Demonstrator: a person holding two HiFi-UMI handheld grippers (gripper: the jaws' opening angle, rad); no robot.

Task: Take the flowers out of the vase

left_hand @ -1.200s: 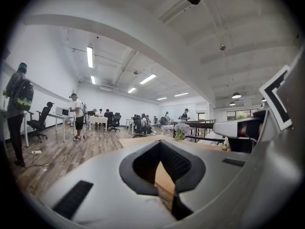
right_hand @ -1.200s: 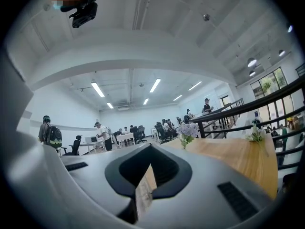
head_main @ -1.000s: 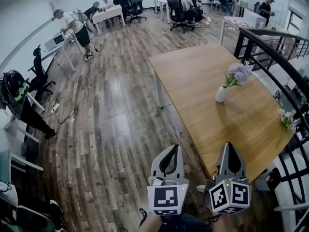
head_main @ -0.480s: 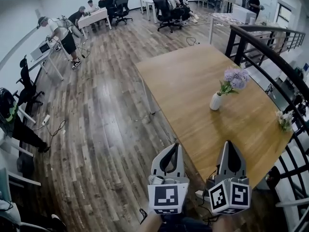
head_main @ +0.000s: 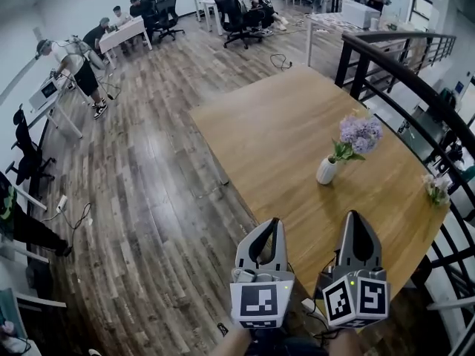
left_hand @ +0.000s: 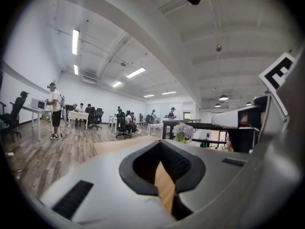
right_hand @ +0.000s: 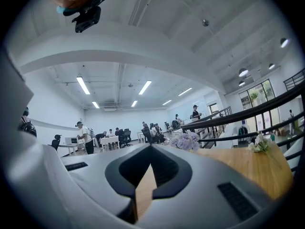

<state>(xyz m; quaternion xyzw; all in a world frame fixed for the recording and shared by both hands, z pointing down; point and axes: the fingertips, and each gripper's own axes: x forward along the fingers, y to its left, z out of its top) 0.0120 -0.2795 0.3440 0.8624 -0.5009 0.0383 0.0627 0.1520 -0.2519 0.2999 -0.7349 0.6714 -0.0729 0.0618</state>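
A small white vase [head_main: 326,171] stands on the wooden table [head_main: 267,132], toward its right side, and holds purple flowers [head_main: 361,133] with green leaves. Both grippers are at the bottom of the head view, near the table's front corner and well short of the vase. My left gripper [head_main: 273,222] is shut with nothing in it. My right gripper [head_main: 355,215] is also shut and empty. The flowers [left_hand: 183,130] show small and far ahead in the left gripper view. They also show beyond the closed jaws in the right gripper view, as purple flowers [right_hand: 186,141].
A small bunch of pale flowers [head_main: 436,188] lies at the table's right edge. A dark railing [head_main: 404,61] runs behind and to the right of the table. Wooden floor [head_main: 148,199] lies to the left. People sit and stand at desks [head_main: 122,32] far back.
Both grippers and the head have moved toward the table. The vase and table have slid left and down in the view and look nearer. Both grippers stay shut.
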